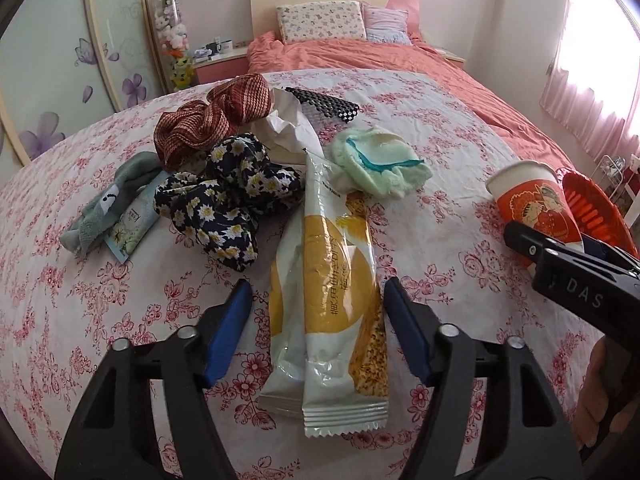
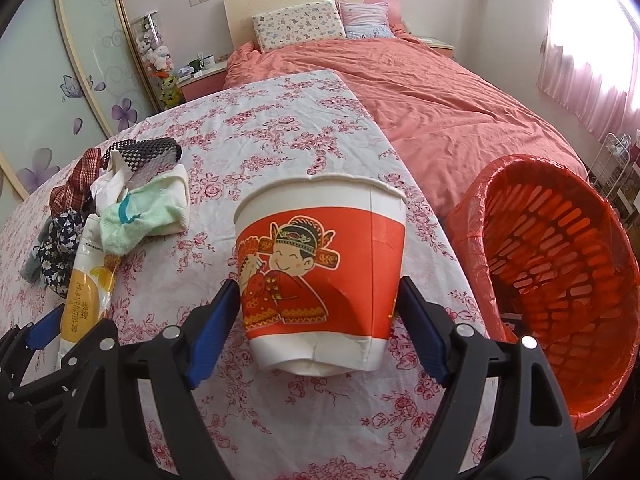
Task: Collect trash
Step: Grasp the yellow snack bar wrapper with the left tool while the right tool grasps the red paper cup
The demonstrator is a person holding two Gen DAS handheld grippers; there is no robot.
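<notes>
Red-lined basket (image 2: 560, 280) empty inside, seen only from right wrist. Right claw (image 2: 316, 312) clamps the paper cup (image 2: 320, 248). Left claw (image 1: 320, 320) half-wide, straddling the snack wrapper (image 1: 324, 300), pads clear.

The snack wrapper (image 1: 324, 300) is glossy, crinkled plastic film. The cup (image 2: 320, 264) is smooth printed paper, dented low down. The bed sheet (image 1: 440, 240) is matt, creased floral cloth. The basket (image 2: 560, 260) is slotted plastic under a shiny thin liner.

Yellow-and-white wrapper (image 1: 324, 280), red-and-white cup (image 2: 320, 264), orange basket (image 2: 560, 264), pink-flowered white cloth (image 1: 440, 280).
</notes>
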